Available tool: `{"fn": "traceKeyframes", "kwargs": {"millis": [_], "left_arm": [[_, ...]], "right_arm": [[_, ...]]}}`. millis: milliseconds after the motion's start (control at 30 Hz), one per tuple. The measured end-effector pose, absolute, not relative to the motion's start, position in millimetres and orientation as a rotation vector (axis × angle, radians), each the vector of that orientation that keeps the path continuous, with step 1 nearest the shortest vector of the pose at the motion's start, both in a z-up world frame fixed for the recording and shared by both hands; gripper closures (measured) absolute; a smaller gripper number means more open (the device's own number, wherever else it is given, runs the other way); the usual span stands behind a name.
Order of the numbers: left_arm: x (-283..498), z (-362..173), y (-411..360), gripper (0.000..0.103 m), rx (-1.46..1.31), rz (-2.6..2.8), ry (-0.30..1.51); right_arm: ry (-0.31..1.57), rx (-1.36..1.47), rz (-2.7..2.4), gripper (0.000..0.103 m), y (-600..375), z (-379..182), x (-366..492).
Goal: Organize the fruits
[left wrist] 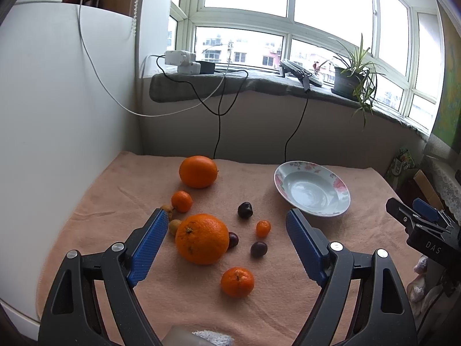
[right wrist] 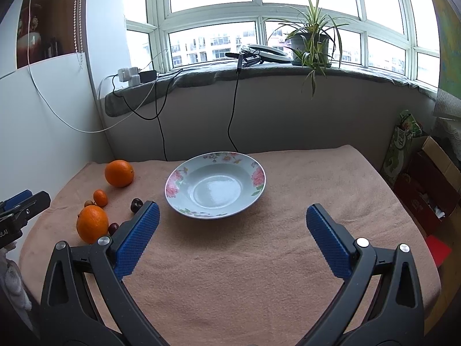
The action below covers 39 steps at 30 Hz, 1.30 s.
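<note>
Jaws of both grippers are spread wide and hold nothing. From the left wrist view, the left gripper [left wrist: 227, 225] is held above the fruit scattered on the bench [left wrist: 288, 302], which is covered by a peach towel. A big orange [left wrist: 202, 238] lies between the blue pads [left wrist: 148, 249], nearer the left one. A second big orange [left wrist: 198, 171] sits farther back, well apart from the first. Three mandarins are seen: one [left wrist: 181, 201] behind the near orange, a tiny one [left wrist: 263, 228] to its right, and one [left wrist: 237, 282] nearest the camera. Three dark cherries are spread about: one [left wrist: 245, 210] toward the plate, one [left wrist: 233, 240] touching the near orange, one [left wrist: 258, 249] just right of it. Two small tan fruits [left wrist: 174, 226] lie beside the left pad.

An empty floral plate [right wrist: 258, 177] rests on the towel right of the fruit, apart from all of it. In the right wrist view, the right gripper [right wrist: 232, 216] is held just before the plate, with bare towel between its pads. A potted plant [right wrist: 309, 43] stands on the windowsill [right wrist: 374, 73].
</note>
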<state>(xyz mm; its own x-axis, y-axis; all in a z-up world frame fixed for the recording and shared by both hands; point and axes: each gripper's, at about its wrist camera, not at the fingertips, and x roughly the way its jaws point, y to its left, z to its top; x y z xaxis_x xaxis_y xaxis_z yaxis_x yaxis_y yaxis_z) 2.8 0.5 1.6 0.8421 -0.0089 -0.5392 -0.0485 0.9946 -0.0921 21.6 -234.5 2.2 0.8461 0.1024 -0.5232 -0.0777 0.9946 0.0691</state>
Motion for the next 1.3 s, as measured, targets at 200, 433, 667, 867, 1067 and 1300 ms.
{"fn": "traceKeyframes", "kwargs": {"millis": [200,433,667,867,1067,1300], "left_arm": [[2.4,2.7,0.2,0.019,-0.103,0.022,0.569],[2.4,2.6,0.1,0.019,-0.102,0.021,0.569],[2.5,2.7,-0.1,0.019,-0.104,0.022,0.570],[2.6,2.6,0.0,0.019,-0.103,0.022,0.570],[2.8,1.5,0.4,0.019,-0.104,0.022,0.573],[3.6,0.8,1.0,0.019,-0.106,0.022,0.576]], "right_arm": [[0.560,0.050,0.097,0.000,-234.0,3.4,21.2],[0.562,0.050,0.097,0.000,-234.1,3.5,21.4],[0.563,0.051,0.100,0.000,-233.9,3.0,21.6],[0.566,0.049,0.102,0.000,-232.3,2.3,22.1],[0.571,0.052,0.106,0.000,-231.8,1.6,23.1],[0.585,0.052,0.113,0.000,-230.2,-1.2,27.3]]}}
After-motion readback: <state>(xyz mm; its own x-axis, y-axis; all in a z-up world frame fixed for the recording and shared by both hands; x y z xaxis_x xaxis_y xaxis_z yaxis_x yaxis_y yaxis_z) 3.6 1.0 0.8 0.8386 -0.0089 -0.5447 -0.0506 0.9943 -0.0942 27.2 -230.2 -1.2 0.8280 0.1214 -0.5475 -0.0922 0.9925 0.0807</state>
